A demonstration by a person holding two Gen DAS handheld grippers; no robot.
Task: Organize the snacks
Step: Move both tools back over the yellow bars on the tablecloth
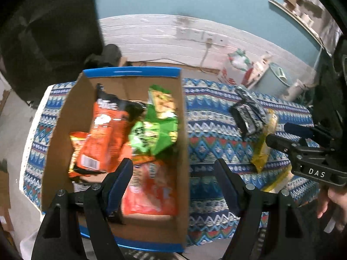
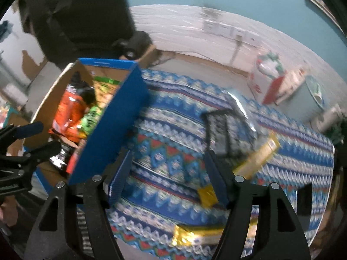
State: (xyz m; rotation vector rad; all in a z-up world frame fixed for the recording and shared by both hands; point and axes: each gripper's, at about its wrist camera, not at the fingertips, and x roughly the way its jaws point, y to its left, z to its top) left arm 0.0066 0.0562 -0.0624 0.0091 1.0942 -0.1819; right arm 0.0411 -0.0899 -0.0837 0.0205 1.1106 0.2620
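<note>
Right wrist view: yellow packet point(image 2: 256, 158) is approached by the right gripper point(image 2: 168, 173), jaws wide, empty (left gripper point(image 1: 173, 179) likewise); closing on it comes next, before boxing in the cardboard box point(image 2: 112, 117).

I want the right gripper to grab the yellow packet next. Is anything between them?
Nothing visible blocks it. The right gripper is open and empty over the patterned cloth, and the yellow packet lies bare beside its right finger. The black packet lies just past it.

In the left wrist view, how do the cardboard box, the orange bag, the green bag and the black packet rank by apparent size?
1. cardboard box
2. orange bag
3. green bag
4. black packet, although it lies farther away, so its rank is unsure.
</note>
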